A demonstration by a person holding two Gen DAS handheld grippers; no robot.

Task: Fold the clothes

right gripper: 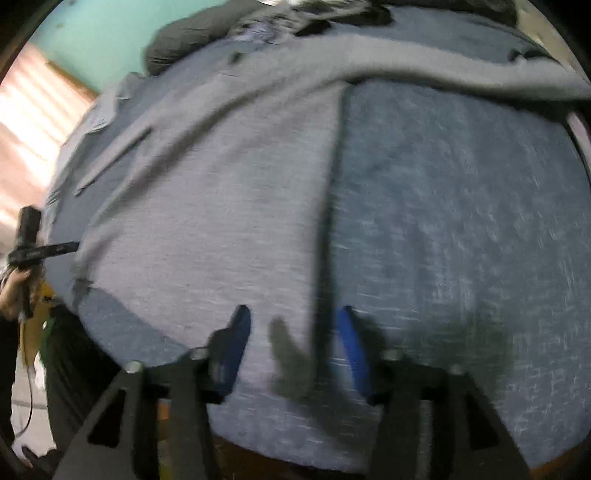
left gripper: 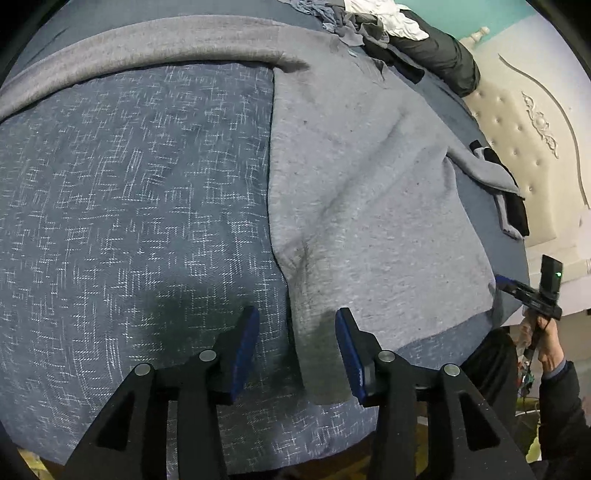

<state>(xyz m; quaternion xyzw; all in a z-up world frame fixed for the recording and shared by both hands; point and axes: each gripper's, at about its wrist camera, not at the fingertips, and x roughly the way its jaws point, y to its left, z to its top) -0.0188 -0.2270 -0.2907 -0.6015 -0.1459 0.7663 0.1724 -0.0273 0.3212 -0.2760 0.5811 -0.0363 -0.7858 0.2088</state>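
Observation:
A grey long-sleeved garment [left gripper: 369,192] lies flat on a blue patterned bedspread [left gripper: 129,192]. One sleeve [left gripper: 147,40] stretches across the far side. My left gripper [left gripper: 297,314] is open, its blue pads apart, and the garment's near corner lies on the bed under the gap. In the blurred right wrist view the same garment [right gripper: 221,221] fills the left half. My right gripper [right gripper: 293,314] is open over the garment's near edge, nothing pinched. Each view shows the other gripper at the bed's side, the right one [left gripper: 532,295] and the left one [right gripper: 37,251], each held by a hand.
A pile of mixed clothes [left gripper: 388,29] and a dark garment [left gripper: 443,55] sit at the far end of the bed. A cream tufted headboard [left gripper: 524,147] stands at the right, with a black item [left gripper: 513,199] at the bed's edge. The bed's near edge is just below both grippers.

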